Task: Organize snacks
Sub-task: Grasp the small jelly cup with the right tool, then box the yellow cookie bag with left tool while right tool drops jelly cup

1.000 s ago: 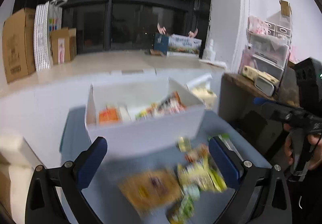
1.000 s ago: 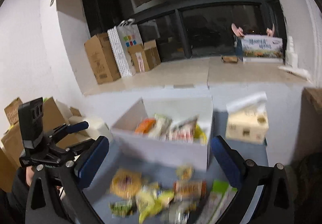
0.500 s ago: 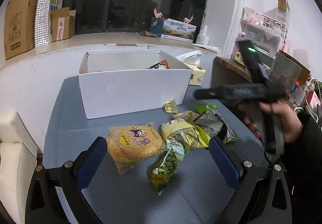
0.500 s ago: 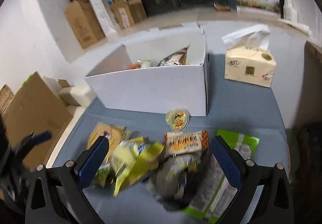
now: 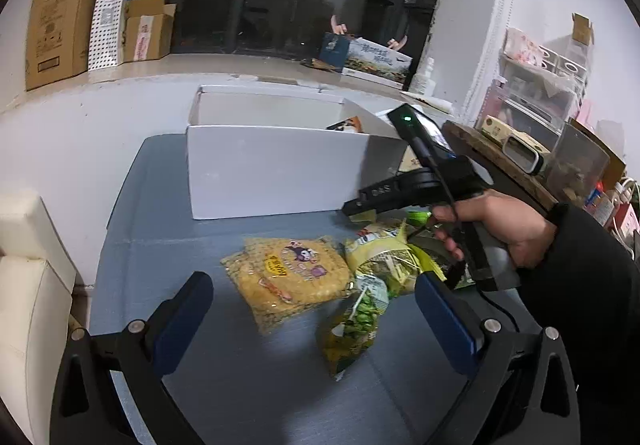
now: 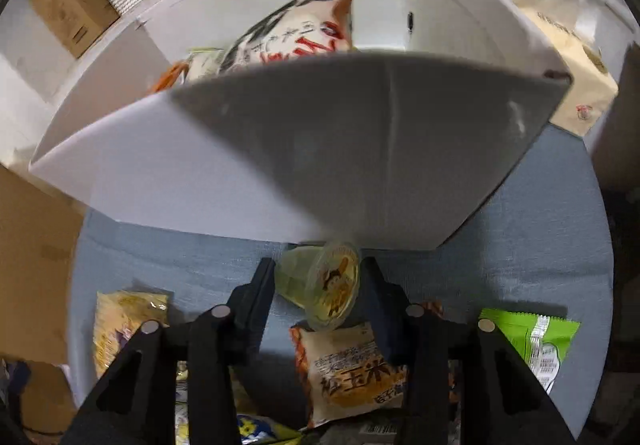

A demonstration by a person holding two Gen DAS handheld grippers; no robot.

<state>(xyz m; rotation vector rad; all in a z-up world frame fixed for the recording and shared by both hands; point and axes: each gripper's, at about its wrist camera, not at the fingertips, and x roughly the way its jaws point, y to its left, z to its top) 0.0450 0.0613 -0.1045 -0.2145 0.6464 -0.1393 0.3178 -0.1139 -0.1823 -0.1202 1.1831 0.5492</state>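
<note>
Blue-padded fingers of the left gripper (image 5: 314, 315) stand wide apart and released in the left wrist view, with nothing between them. Past the fingers, on the grey-blue table (image 5: 168, 245), lies a yellow snack bag (image 5: 290, 275) with a dark-eared cartoon figure on its label; the writing on it is too small to read. Just right of the yellow snack bag sits a bag of green peas (image 5: 354, 329), and behind that a yellow-green packet (image 5: 384, 255). Beyond the yellow snack bag stands the white box (image 5: 276, 169), open at the top, with the corner of one packet showing over its rim. To the right of the yellow snack bag, a bare hand (image 5: 500, 227) in a black sleeve holds the handle of the right gripper, whose black body reaches toward the white box. Behind the white box run a pale ledge, dark windows and brown cardboard boxes (image 5: 60, 19); shelves with clear bins stand at the right.

Seen from the right wrist, the right gripper (image 6: 318, 283) has its black fingers nearly closed around a small clear jelly cup (image 6: 322, 283) lying on its side, its round lid showing a cartoon figure. Whether the pads already press the jelly cup I cannot tell. The jelly cup lies on the table right against the front wall of the white box (image 6: 280, 153). Inside the white box leans a pale bag with red Chinese characters (image 6: 296, 31). Just nearer than the jelly cup lies an orange-edged packet (image 6: 350, 373) printed with large Chinese characters, and right of that a green packet (image 6: 532, 341). A tissue pack (image 6: 568, 57) sits right of the white box.
</note>
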